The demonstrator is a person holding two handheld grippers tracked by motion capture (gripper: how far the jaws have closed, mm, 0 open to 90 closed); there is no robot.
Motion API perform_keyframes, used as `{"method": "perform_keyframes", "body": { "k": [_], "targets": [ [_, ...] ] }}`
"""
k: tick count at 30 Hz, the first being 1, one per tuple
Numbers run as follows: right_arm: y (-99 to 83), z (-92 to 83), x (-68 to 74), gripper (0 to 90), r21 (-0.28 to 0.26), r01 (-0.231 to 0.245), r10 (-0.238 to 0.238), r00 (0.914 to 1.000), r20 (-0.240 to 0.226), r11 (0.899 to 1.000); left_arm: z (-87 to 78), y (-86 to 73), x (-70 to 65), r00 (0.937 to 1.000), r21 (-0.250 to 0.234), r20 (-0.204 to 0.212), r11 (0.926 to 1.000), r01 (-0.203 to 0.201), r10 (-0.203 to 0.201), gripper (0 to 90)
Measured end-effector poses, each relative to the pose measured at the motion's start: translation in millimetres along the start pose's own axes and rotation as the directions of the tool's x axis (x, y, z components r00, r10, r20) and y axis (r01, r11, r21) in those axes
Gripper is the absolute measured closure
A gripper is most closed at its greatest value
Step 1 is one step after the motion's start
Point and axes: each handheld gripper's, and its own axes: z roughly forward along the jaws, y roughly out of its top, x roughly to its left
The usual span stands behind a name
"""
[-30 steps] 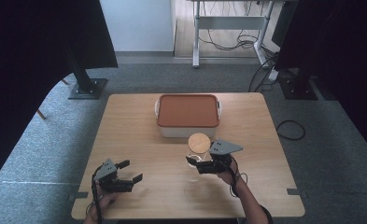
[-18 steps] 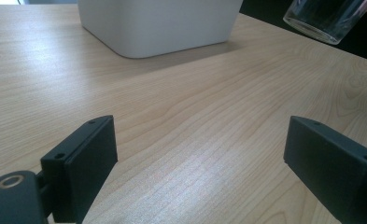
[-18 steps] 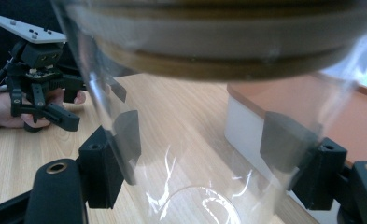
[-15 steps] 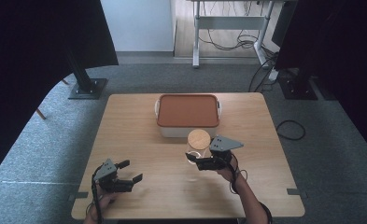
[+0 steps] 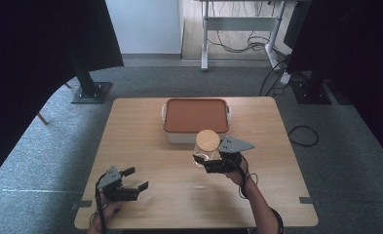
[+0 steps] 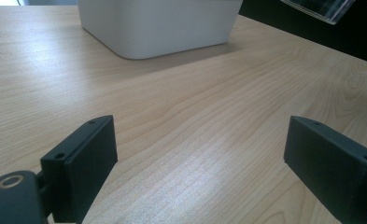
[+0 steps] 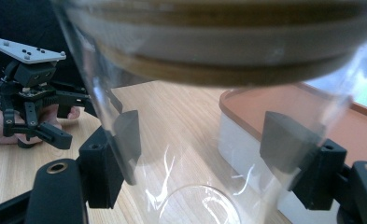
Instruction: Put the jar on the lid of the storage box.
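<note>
1. Black left gripper (image 5: 130, 181) rests low over the near-left worktop (image 5: 145, 141), its jaws spread wide with nothing but bare wood between them; it looks parked, leaving the work to the other hand.
2. Ahead of those jaws, the left gripper view shows the white wall of the box (image 6: 158, 25) standing on the worktop, and up at its far right corner a sliver of the clear jar (image 6: 319, 8), clear of the wood.
3. To the right, the right gripper (image 5: 204, 162) has its jaws clamped on the jar (image 5: 204, 146), one pad on each side of the glass wall below the cork lid (image 5: 208, 139). The side grip likely keeps the lid free and the jar upright while it is carried.
4. The jar sits between the jaws, just in front of the box (image 5: 195, 119) with its brown lid, apparently lifted off the worktop.
5. The high view gives the layout: jar near the box, grippers well apart. The right gripper view adds what that hides: pads (image 7: 127, 135) pressing through the glass, the jar empty, the left gripper (image 7: 41, 116) beyond.
</note>
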Motion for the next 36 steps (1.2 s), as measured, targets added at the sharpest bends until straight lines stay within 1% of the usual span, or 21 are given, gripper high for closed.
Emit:
{"method": "perform_keyframes", "body": {
  "k": [10, 16, 18, 21, 27, 36],
  "targets": [
    [9.9, 11.3, 4.2, 25.3, 0.018, 0.011, -0.011, 0.9998, -0.014, 1.000, -0.1, 0.0, 0.7, 1.0000, -0.002, 0.004, 1.0000, 0.006, -0.006, 9.3],
    [13.6, 19.8, 5.1, 25.4, 0.013, 0.010, -0.010, 0.9997, -0.022, 1.000, -0.7, -0.3, 0.8, 0.9999, -0.009, 0.006, 0.9999, 0.008, -0.008, 9.3],
    [14.0, 22.1, 5.3, 25.3, 0.015, 0.012, -0.012, 0.9998, -0.018, 1.000, -0.7, -0.3, 0.5, 1.0000, -0.008, 0.006, 1.0000, 0.005, -0.005, 9.3],
    [15.0, 25.3, 4.7, 25.3, 0.020, 0.015, -0.015, 0.9998, -0.015, 1.000, -0.4, -0.2, 0.2, 1.0000, -0.005, 0.006, 1.0000, 0.001, -0.001, 9.3],
    [18.1, 29.0, 1.5, 25.4, 0.010, 0.007, -0.007, 0.9999, -0.011, 1.000, -0.6, -0.3, 0.4, 1.0000, -0.007, 0.008, 1.0000, 0.003, -0.003, 9.3],
    [22.7, 30.2, -5.4, 25.4, 0.003, 0.000, 0.000, 1.0000, 0.007, 1.000, -0.4, -0.2, 0.5, 1.0000, -0.005, 0.008, 1.0000, 0.003, -0.003, 9.5]
  ]
}}
